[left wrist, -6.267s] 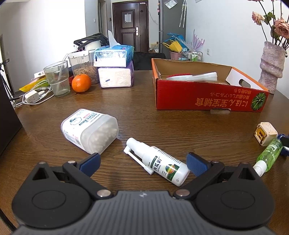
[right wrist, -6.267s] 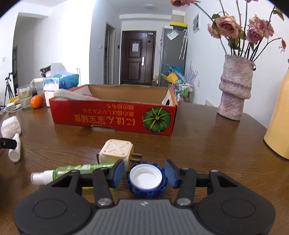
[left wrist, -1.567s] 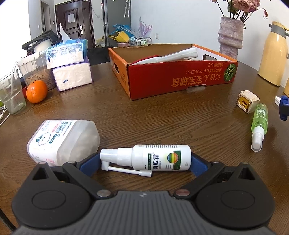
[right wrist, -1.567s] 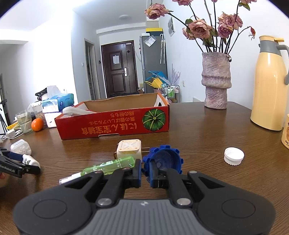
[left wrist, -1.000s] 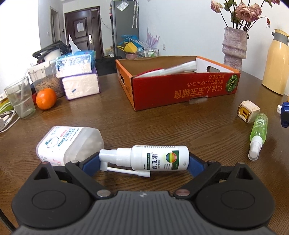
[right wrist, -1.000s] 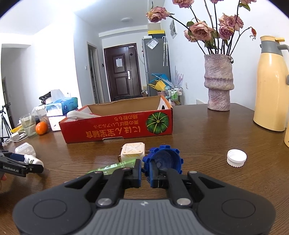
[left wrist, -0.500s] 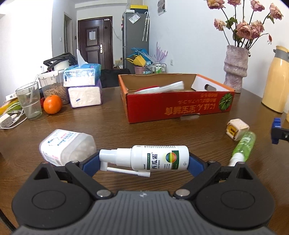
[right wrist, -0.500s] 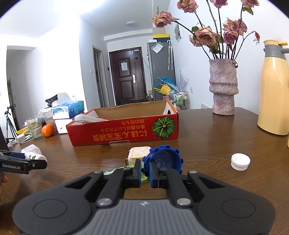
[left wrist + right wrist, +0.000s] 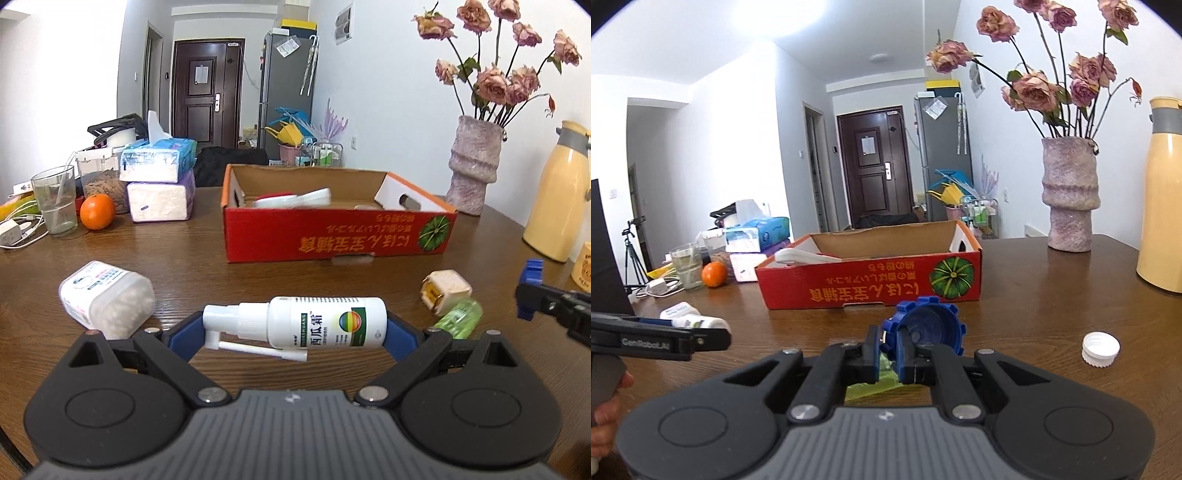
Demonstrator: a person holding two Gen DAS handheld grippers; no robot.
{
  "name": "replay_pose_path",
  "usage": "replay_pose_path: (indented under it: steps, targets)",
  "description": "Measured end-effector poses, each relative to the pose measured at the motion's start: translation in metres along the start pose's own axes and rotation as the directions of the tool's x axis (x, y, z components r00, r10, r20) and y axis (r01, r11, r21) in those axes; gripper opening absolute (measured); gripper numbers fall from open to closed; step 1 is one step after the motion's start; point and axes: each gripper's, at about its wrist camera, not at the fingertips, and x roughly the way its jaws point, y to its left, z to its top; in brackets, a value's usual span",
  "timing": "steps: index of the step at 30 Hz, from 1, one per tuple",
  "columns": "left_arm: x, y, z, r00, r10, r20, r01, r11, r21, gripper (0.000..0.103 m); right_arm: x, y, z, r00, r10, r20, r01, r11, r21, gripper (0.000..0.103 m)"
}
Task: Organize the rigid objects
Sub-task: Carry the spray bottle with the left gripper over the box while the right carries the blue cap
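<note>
The white spray bottle (image 9: 314, 322) is clamped crosswise in the left gripper (image 9: 295, 328), above the table (image 9: 184, 258). The blue cap (image 9: 925, 326) is pinched by the right gripper (image 9: 888, 354). The red box (image 9: 332, 240) lies directly ahead of both, toward the far edge.

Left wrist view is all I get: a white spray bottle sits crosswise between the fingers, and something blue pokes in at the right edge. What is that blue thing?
Observer: It is a blue toothed cap. The right gripper is shut on its wall, with the hollow side facing that gripper's camera.
Operator: Is there anything on the table near it that I can't see?
Observer: Yes, a small white screw cap lies by itself on the wood, to the right of that gripper.
Operator: And what carries my gripper?
Observer: A person's hand shows at the left edge of the right wrist view, below the left gripper that clamps your white spray bottle.
</note>
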Motion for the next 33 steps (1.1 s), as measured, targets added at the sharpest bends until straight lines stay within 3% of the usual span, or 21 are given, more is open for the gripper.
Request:
replay_pose_path:
  steps: [16, 33]
  targets:
    - [-0.005, -0.032, 0.039, 0.995, 0.032, 0.092, -0.025, 0.997, -0.068, 0.098, 0.009, 0.003, 0.033, 0.998, 0.038, 0.057, -0.036, 0.999, -0.033, 0.008]
    - [0.029, -0.054, 0.084, 0.988, 0.103, 0.119, -0.094, 0.993, -0.078, 0.099, 0.053, 0.003, 0.069, 0.994, 0.032, 0.103, -0.028, 0.999, -0.038, 0.008]
